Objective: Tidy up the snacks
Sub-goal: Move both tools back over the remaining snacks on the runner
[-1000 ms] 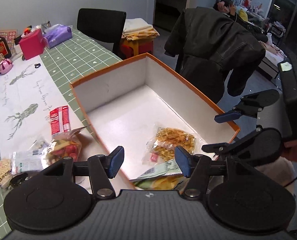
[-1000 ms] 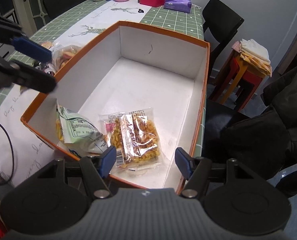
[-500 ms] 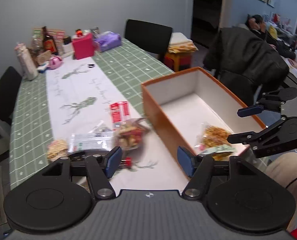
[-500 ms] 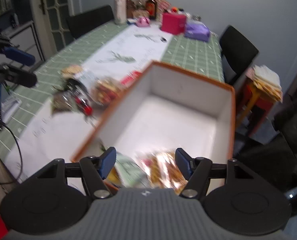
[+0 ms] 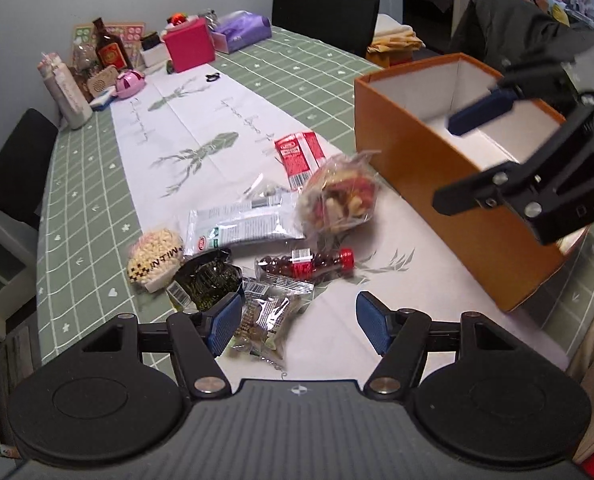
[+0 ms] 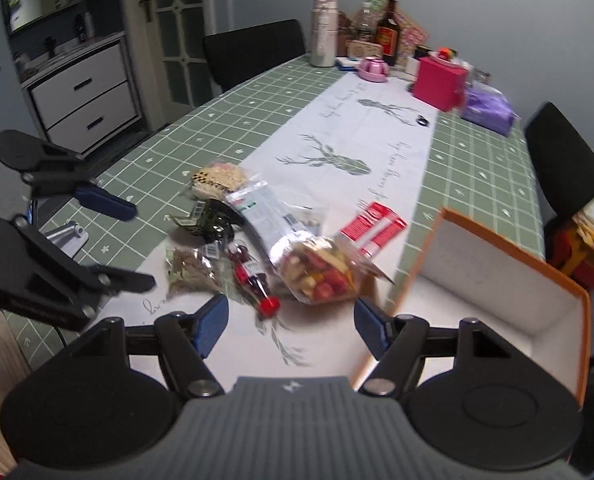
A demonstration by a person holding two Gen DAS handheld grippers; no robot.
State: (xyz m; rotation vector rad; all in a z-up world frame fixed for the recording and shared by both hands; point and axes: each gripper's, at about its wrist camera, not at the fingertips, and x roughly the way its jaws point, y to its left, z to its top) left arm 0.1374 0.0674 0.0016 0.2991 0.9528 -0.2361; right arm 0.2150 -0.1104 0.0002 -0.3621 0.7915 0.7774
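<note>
An orange box [image 5: 437, 184] with a white inside [image 6: 497, 264] stands at the table's right edge. To its left lies a pile of snacks: a clear bag of red and yellow pieces [image 5: 343, 200] [image 6: 317, 272], a red-capped tube of dark sweets [image 5: 305, 262] [image 6: 253, 280], a red packet [image 5: 299, 152], a white-green packet [image 5: 241, 226], a puffed-grain pack [image 5: 155, 258], a dark green pack [image 5: 209, 280] and a brown pack [image 5: 265, 316]. My left gripper [image 5: 297, 324] [image 6: 125, 240] hovers open over the brown pack. My right gripper [image 6: 293, 326] [image 5: 463, 156] hangs by the box's near corner, empty, jaws opening.
A pink box [image 5: 189, 46], a purple tissue pack [image 5: 241, 32], a brown bottle [image 5: 111, 50] and small items crowd the table's far end. Black chairs [image 5: 325, 12] ring the table. A dark jacket [image 5: 517, 28] hangs behind the box. White drawers [image 6: 85, 96] stand by the wall.
Both grippers have drawn back from above the box's inside and swung left toward the snack pile on the table. The left jaws stand wider than before.
</note>
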